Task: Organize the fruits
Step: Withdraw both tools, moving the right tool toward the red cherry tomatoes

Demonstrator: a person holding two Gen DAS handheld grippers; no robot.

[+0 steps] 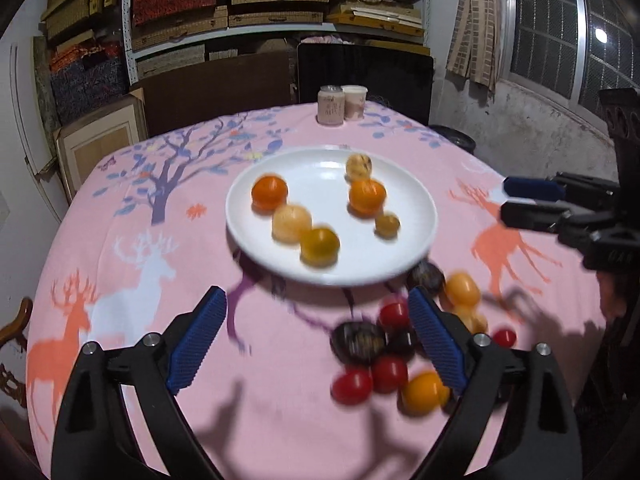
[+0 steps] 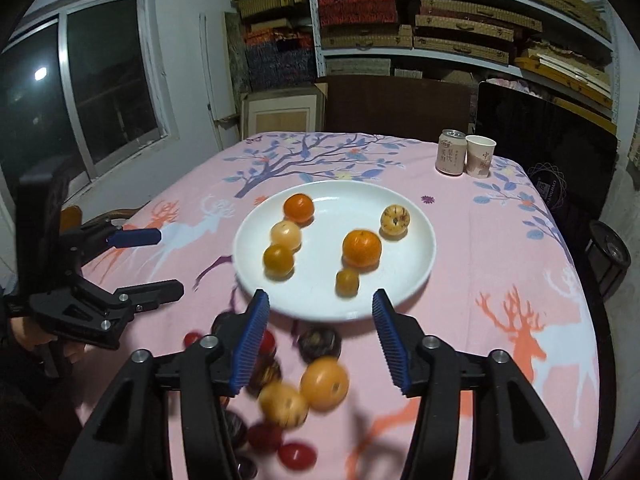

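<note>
Fruit lay split: six pieces on the white plate (image 2: 416,268), the rest heaped on the cloth beside its near rim; both the right gripper (image 2: 318,344) and left gripper (image 1: 318,336) gaped, empty; best to single out the orange fruit (image 2: 324,384) atop the pile, closing gently.

White plate (image 2: 416,264) at centre frame, carrying bright orange (image 2: 361,248), pale yellow and amber fruit. Pink tablecloth (image 2: 500,264) underneath, printed with orange and white deer and a purple tree with blue leaves. Lower frame: red and dark brown fruit (image 1: 358,342). Blue ribbed pads (image 2: 390,344) on black grippers.
</note>
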